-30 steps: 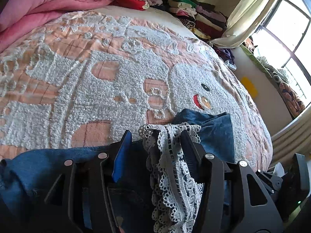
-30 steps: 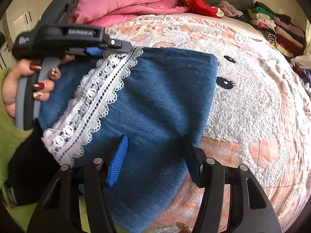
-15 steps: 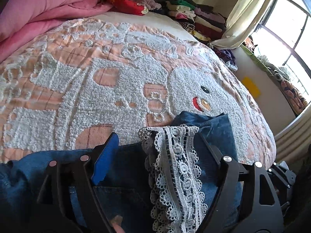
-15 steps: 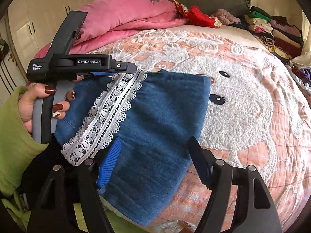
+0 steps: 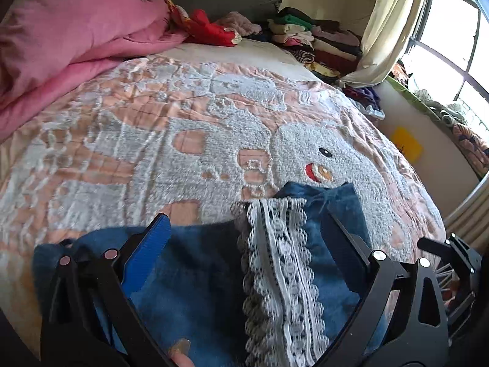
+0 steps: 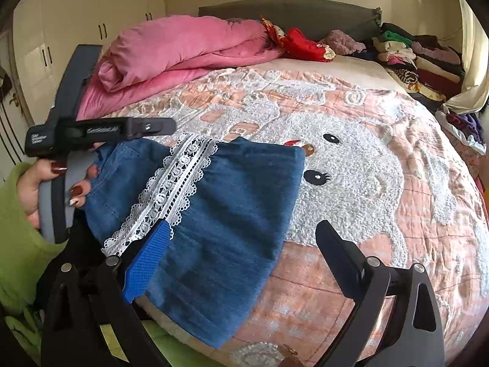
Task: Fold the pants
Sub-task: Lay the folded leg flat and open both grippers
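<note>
The blue denim pants (image 6: 232,214) with a white lace strip (image 6: 177,183) lie folded at the bed's near edge; they also show in the left wrist view (image 5: 207,275), lace (image 5: 275,260) down the middle. My left gripper (image 5: 244,223) is open, its jaws wide apart above the pants, holding nothing. It appears at the pants' left end in the right wrist view (image 6: 101,131). My right gripper (image 6: 241,229) is open above the pants' near right part, empty.
The bed carries a pink and grey bear-pattern blanket (image 6: 366,168). A pink duvet (image 6: 183,49) lies at the back left, red clothing (image 6: 299,42) by the headboard, stacked folded clothes (image 6: 421,61) at the back right. A window and curtain (image 5: 394,24) are on the right.
My left gripper has opened and let go of the lace-edged pants, which now lie flat. Both grippers have pulled back and up from the pants.
</note>
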### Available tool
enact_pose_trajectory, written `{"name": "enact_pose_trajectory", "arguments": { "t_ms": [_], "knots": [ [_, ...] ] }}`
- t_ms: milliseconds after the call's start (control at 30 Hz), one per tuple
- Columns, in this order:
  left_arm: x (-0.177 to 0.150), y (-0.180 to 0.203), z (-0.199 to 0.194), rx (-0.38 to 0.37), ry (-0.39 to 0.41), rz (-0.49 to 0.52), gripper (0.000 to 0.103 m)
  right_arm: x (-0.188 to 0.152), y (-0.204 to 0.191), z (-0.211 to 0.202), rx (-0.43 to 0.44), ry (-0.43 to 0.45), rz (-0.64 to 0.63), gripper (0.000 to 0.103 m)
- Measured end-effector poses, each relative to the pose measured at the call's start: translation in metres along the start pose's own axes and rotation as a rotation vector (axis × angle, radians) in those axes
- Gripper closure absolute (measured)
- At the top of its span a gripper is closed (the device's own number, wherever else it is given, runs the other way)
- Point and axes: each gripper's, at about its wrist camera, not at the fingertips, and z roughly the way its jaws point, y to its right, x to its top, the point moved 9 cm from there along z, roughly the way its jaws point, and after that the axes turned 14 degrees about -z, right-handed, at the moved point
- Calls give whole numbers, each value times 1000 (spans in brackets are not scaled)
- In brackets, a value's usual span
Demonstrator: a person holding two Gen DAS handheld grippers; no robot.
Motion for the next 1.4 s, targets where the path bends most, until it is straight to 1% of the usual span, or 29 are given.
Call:
{"name": "enact_pose_trajectory", "arguments": {
  "t_ms": [133,167,200,233,267,300,333,367,400,433,467,500,533,633,700,767,867,967,1067,1133,1167,1233,1267,1333,1400],
  "knots": [
    [-14,3,-11,25,-12,35,11,-2,-1,-5,13,4,4,8],
    [-21,3,-14,35,-25,47,13,-3,-2,-6,16,4,2,8],
    [-27,3,-16,36,-38,54,21,-4,-3,-7,20,4,2,8],
    [-34,3,-18,34,-52,57,27,-5,-4,-7,26,3,1,9],
    [-40,3,-20,29,-64,57,39,-6,-6,-8,35,1,-3,12],
    [-47,4,-23,20,-80,59,51,-8,-9,-8,43,-3,-11,22],
    [-53,5,-26,14,-93,64,56,-9,-11,-7,50,-10,-18,31],
    [-60,6,-28,7,-108,71,61,-11,-14,-7,63,-18,-26,36],
    [-66,7,-30,0,-120,79,68,-13,-18,-5,78,-25,-36,46],
    [-73,9,-32,-9,-136,88,72,-14,-22,-4,90,-32,-43,56],
    [-81,11,-34,-17,-158,98,77,-16,-25,-3,102,-38,-50,59],
    [-88,12,-35,-18,-171,107,78,-18,-29,-1,115,-45,-59,63],
    [-97,13,-35,-14,-191,120,78,-20,-34,0,127,-55,-68,65],
    [-115,14,-31,3,-233,146,78,-28,-47,10,158,-90,-87,65],
    [-124,16,-28,-1,-260,151,78,-33,-52,16,171,-116,-97,65],
    [-132,18,-24,-6,-285,166,78,-40,-55,23,164,-148,-109,65],
    [-139,13,-13,25,-319,166,78,-55,-50,35,130,-220,-106,67],
    [-141,8,-8,18,-339,141,78,-58,-50,38,144,-218,-77,66],
    [-137,8,-13,0,-324,127,76,-56,-51,35,149,-210,-78,62],
    [-133,7,-16,-2,-310,121,67,-50,-50,29,159,-186,-59,51],
    [-129,7,-18,-2,-298,116,62,-47,-48,26,154,-174,-54,49],
    [-125,7,-24,-4,-277,112,61,-39,-45,18,146,-146,-52,44],
    [-122,6,-28,0,-262,111,58,-36,-44,15,145,-132,-49,42],
    [-116,4,-34,10,-236,105,53,-26,-41,7,142,-96,-34,29],
    [-111,-1,-41,19,-214,94,47,-17,-39,2,142,-66,-23,22]
  ]
}}
